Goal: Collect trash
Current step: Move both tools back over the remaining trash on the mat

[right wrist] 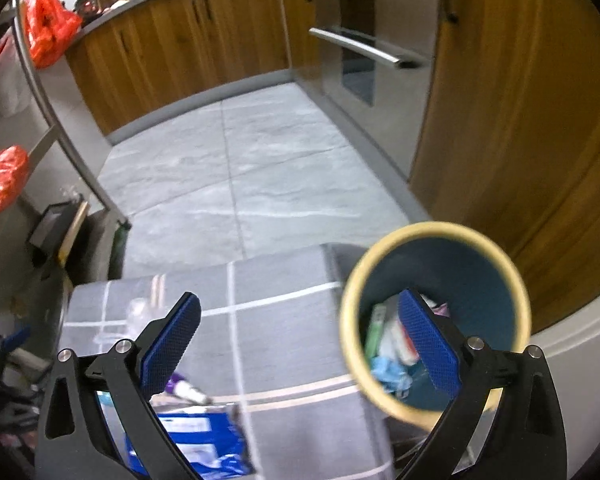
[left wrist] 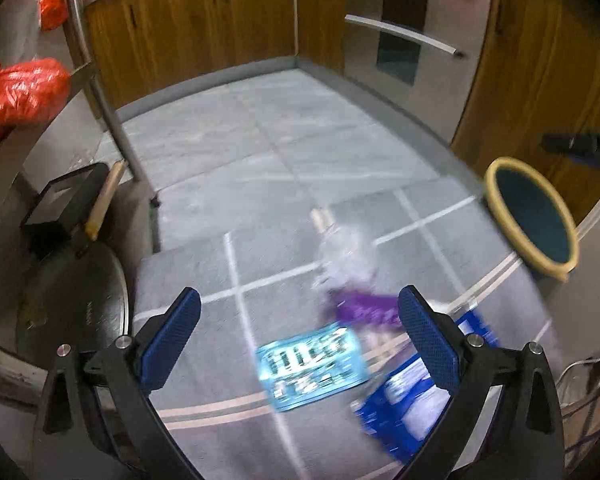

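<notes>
My left gripper (left wrist: 300, 338) is open over a grey checked mat (left wrist: 204, 264), nothing between its fingers. Under it lie a light-blue packet (left wrist: 314, 368), a purple wrapper (left wrist: 360, 310), a clear crumpled plastic piece (left wrist: 348, 256) and a dark-blue pack (left wrist: 408, 404). The yellow-rimmed bin (left wrist: 532, 220) stands at the right. My right gripper (right wrist: 300, 338) is open too, its right finger over the bin (right wrist: 434, 320), which holds several pieces of trash (right wrist: 392, 348). The dark-blue pack (right wrist: 196, 440) and a purple wrapper (right wrist: 178, 384) lie below its left finger.
Wooden cabinets (left wrist: 188, 28) and an oven front (left wrist: 400, 32) ring the grey tiled floor (left wrist: 260, 132). A metal rack (left wrist: 112, 120) with orange bags (left wrist: 20, 92), a black box (left wrist: 64, 204) and a round metal lid (left wrist: 72, 304) stands left. Cables (left wrist: 588, 384) lie at the right.
</notes>
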`<state>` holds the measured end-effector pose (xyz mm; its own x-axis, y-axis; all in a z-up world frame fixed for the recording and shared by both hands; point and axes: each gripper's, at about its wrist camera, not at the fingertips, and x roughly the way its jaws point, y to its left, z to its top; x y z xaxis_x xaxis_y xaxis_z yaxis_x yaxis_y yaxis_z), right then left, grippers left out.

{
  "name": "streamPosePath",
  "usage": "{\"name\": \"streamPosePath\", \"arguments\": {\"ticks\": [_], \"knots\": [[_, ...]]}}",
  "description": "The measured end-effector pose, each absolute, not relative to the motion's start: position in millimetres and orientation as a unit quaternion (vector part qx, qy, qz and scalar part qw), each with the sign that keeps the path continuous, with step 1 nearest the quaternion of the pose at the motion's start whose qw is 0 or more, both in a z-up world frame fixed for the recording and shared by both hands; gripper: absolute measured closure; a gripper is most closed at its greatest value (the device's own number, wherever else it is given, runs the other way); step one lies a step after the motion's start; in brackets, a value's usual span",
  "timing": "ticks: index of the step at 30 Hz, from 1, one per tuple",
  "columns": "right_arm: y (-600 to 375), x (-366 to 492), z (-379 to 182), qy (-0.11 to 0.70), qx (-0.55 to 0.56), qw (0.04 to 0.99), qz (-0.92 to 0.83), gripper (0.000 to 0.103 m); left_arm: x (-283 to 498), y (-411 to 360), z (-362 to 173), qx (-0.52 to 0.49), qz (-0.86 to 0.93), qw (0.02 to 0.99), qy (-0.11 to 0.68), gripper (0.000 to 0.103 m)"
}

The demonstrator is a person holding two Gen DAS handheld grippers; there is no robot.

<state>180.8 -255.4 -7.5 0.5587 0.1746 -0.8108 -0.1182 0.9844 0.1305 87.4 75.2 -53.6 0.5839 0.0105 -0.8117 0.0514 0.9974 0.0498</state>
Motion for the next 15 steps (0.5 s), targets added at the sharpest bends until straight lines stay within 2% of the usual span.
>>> {"name": "streamPosePath", "arguments": {"ticks": [12, 15], "knots": [[-173.4, 191.2, -36.0, 0.499, -0.015, 0.858, 0.117, 0.005, 83.5, 93.7, -105.2, 0.067, -0.022, 0.850, 0.522, 0.006], [-159.8, 193.5, -44.3, 0.509, -0.016, 0.851, 0.124, 0.005, 84.3, 97.2, -116.6, 0.038, -0.023, 0.840, 0.541, 0.006]]}}
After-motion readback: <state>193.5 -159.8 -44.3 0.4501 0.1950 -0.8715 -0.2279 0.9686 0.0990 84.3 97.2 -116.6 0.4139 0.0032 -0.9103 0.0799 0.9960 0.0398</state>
